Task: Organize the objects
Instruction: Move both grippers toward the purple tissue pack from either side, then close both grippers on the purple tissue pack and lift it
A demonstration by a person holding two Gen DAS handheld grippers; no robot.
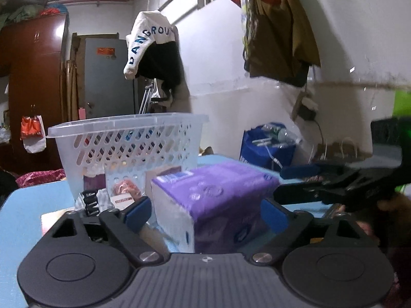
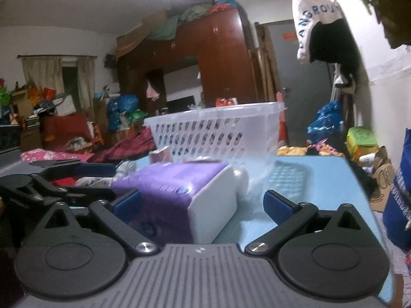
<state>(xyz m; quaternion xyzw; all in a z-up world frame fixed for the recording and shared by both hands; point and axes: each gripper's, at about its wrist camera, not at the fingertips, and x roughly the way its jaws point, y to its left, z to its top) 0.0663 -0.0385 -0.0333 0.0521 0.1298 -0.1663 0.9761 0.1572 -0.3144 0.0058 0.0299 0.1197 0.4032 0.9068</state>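
Left wrist view: the left gripper (image 1: pixel 206 214) filled the bottom of the frame with its two blue-padded fingers (image 1: pixel 138 214) spread wide apart. Between them, in the lower centre, lay a purple tissue pack (image 1: pixel 215 200) on the blue table (image 1: pixel 23 218); whether the pads touched the pack could not be told. Behind the pack, at centre left, stood a clear plastic basket (image 1: pixel 128 138) with slotted walls. Small packets (image 1: pixel 123 192) lay at the basket's foot, left of the pack, too blurred to identify. At the right edge the right gripper (image 1: pixel 308 182) reached in, its blue-tipped fingers close together, with nothing seen between them.

Right wrist view: the right gripper (image 2: pixel 205 202) occupied the bottom of the frame, jaws standing wide. The tissue pack (image 2: pixel 177 192) sat at lower centre, against the left finger; the right finger (image 2: pixel 278 204) stood apart from it over bare table (image 2: pixel 321 177). The basket (image 2: pixel 218 128) stood behind the pack at centre. The left gripper (image 2: pixel 84 179) appeared at the left edge, partly hidden.
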